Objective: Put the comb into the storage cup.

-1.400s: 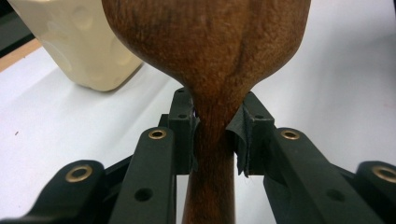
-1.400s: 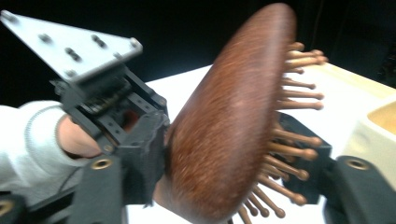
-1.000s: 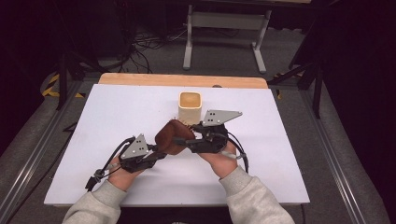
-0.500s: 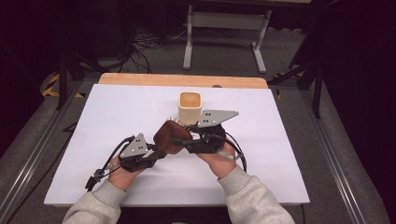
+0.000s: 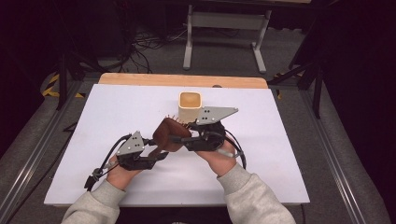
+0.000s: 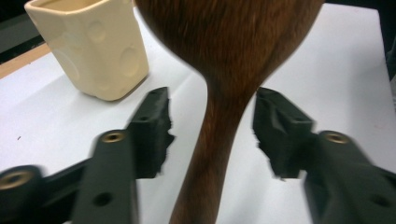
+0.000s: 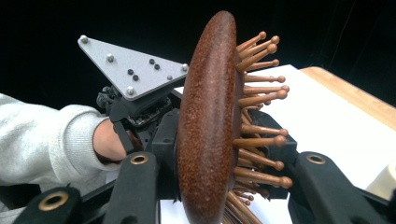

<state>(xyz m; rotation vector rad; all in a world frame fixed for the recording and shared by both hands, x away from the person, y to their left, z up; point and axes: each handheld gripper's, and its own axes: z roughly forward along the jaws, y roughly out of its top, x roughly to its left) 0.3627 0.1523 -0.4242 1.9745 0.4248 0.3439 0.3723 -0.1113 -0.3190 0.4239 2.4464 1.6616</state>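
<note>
A white table [image 5: 280, 177] bears a cream cup [image 5: 190, 106] at its far middle. Just before it, both forearms converge on a wooden hairbrush [image 5: 167, 134]: the right gripper [image 5: 180, 138] clamps its head, the left gripper [image 5: 159, 154] straddles its handle, jaws apart.

White table [image 5: 280, 154], wooden far edge [image 5: 182, 80]; grey floor [image 5: 224, 56]; metal stand [image 5: 226, 21]; dark surroundings.

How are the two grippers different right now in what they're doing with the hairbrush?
The left gripper is open, its jaws standing apart on either side of the hairbrush handle. The right gripper is shut on the brush's head, one jaw on the smooth back, the other among the bristles. Both meet at the brush, near the cream cup.
</note>
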